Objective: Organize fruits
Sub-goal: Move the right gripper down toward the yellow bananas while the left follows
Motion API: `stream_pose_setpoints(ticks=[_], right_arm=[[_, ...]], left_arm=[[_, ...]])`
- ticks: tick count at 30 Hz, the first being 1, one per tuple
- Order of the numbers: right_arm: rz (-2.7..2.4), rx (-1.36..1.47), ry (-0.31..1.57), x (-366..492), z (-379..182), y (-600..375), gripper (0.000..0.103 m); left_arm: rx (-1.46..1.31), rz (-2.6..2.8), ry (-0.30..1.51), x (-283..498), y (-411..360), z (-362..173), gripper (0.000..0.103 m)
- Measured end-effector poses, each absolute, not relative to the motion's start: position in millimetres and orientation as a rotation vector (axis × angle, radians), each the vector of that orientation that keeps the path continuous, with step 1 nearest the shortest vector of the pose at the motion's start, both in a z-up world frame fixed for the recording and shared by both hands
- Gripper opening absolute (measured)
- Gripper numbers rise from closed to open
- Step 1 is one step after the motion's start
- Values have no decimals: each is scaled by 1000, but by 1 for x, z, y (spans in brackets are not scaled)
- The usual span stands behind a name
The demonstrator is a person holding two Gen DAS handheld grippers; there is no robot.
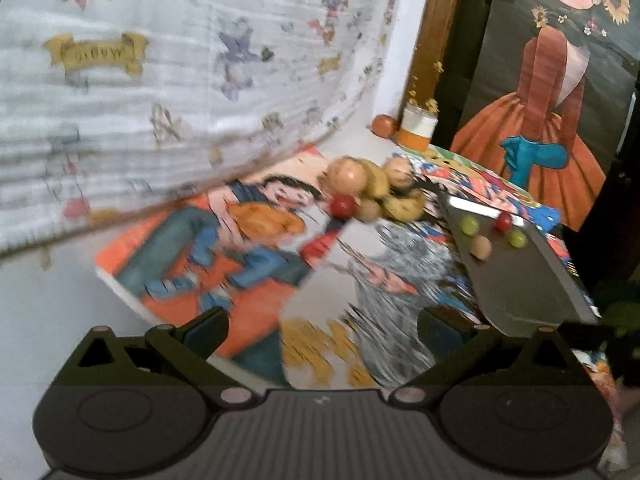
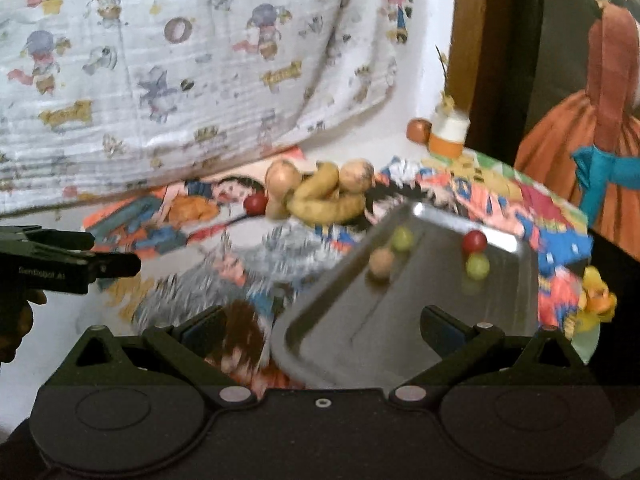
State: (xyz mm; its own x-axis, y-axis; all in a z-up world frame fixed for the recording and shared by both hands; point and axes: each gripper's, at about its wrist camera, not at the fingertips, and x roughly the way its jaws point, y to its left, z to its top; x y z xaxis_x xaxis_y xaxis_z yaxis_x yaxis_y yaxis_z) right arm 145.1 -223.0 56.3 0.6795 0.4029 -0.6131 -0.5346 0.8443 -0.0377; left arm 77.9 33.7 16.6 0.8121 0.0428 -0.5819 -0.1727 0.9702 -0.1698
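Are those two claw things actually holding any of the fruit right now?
No. Left gripper and right gripper are both open and empty.

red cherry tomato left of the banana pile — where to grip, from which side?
Pinch the red tomato across its middle, coming from its open left-front side: it is small and round, and the bananas with a brown fruit crowd its right. The left gripper seems closest.

open left gripper (image 1: 322,326) facing fruit pile (image 1: 374,192), metal tray (image 1: 520,280)
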Motion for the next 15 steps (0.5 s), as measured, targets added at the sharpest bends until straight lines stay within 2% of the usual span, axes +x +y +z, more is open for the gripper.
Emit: stream_pose_setpoints(ticks=[9,15], right_arm=[[644,-106,662,220,68,-208,102],[745,-313,617,259,61,-190,102]], left_arm=[[-92,36,525,122,55,29,103],[60,-54,494,155,54,27,103]])
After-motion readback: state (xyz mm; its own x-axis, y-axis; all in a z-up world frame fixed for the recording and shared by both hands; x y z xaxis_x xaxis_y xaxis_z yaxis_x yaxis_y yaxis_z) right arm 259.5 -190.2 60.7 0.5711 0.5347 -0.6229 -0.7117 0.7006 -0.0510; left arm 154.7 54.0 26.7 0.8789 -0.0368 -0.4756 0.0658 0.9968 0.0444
